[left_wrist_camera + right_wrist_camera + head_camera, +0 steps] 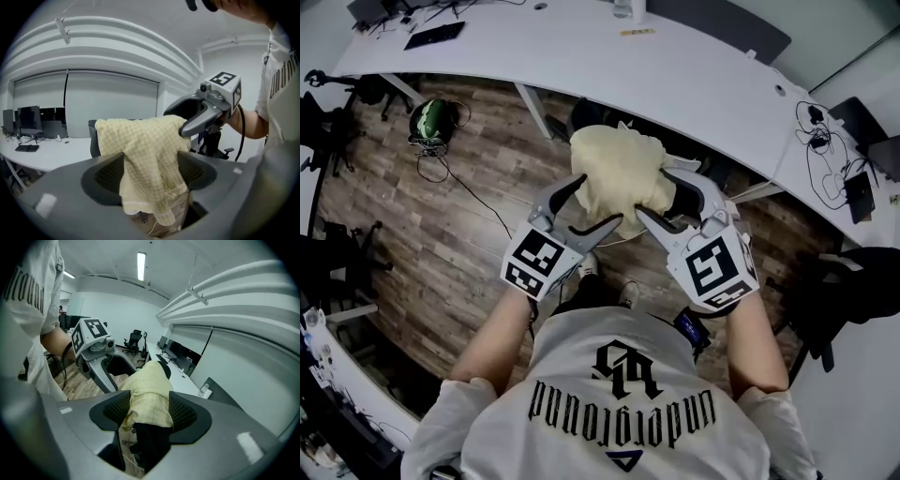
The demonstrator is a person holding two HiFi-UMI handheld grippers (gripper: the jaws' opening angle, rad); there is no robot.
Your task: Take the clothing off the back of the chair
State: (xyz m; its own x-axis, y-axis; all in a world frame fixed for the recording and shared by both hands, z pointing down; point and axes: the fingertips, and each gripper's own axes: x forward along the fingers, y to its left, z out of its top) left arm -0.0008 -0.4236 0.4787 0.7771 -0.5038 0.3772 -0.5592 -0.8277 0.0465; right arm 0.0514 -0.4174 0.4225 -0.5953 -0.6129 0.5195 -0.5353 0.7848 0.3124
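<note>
A pale yellow checked garment (619, 173) hangs over the back of a black chair (150, 441), close to the white desk. Both grippers reach in from either side of it. My left gripper (598, 200) is open, and the cloth (145, 154) hangs down between its wide jaws. My right gripper (654, 192) is open too, with the cloth (147, 399) and the dark chair back between its jaws. I cannot see either pair of pads pressing on the fabric. The chair's seat and base are hidden under the garment and the grippers.
A long curved white desk (675, 66) runs behind the chair, with monitors (28, 121) and cables on it. A green helmet-like object (431, 120) and loose cables lie on the wood floor at the left. Another black chair (844, 291) stands at the right.
</note>
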